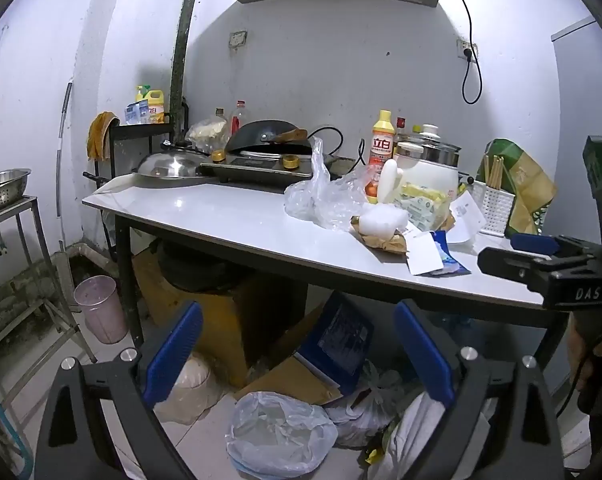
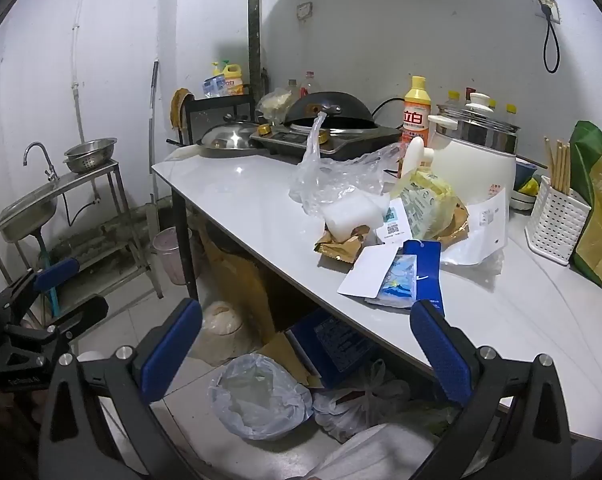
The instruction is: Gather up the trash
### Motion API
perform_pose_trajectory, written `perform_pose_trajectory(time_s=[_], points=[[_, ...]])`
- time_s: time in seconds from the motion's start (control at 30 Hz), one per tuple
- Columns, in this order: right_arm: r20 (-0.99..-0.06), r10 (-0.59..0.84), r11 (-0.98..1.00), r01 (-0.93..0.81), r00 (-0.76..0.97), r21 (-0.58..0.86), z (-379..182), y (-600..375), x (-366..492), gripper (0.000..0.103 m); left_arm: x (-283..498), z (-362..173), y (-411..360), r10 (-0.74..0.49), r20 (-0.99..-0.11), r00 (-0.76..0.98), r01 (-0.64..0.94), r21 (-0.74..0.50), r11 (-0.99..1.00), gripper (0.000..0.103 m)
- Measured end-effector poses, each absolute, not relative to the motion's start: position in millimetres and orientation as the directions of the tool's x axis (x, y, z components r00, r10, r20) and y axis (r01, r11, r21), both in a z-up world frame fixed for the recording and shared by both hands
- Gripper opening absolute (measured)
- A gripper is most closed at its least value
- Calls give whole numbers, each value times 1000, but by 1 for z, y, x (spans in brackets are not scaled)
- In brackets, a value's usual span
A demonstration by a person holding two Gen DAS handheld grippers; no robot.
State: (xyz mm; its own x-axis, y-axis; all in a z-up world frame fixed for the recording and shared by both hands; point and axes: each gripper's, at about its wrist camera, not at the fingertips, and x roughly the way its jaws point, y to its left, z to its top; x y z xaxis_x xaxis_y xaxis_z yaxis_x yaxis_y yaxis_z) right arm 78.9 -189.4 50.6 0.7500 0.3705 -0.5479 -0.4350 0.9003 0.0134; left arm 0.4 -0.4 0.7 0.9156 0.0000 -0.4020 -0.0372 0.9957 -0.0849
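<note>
Left gripper [image 1: 297,356]: jaws spread wide, empty, touching nothing. Right gripper [image 2: 307,350]: jaws fully spread, empty, off the table [image 2: 237,196] edge. Trash: wrappers and clear plastic bag [image 2: 333,184] piled on tabletop.

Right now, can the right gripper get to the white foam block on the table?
Probably yes. The right gripper is open and empty, and the white foam block sits on top of the trash pile near the table edge. Only the clear plastic bag crowds it from behind.
</note>
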Motion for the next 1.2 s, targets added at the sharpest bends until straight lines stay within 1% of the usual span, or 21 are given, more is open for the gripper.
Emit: perform_pose_trajectory(time_s=[1.2], points=[[-548, 370, 899, -437, 750, 10, 50, -186, 78, 103, 1, 7, 1, 3, -396, 918, -37, -80, 996, 96]])
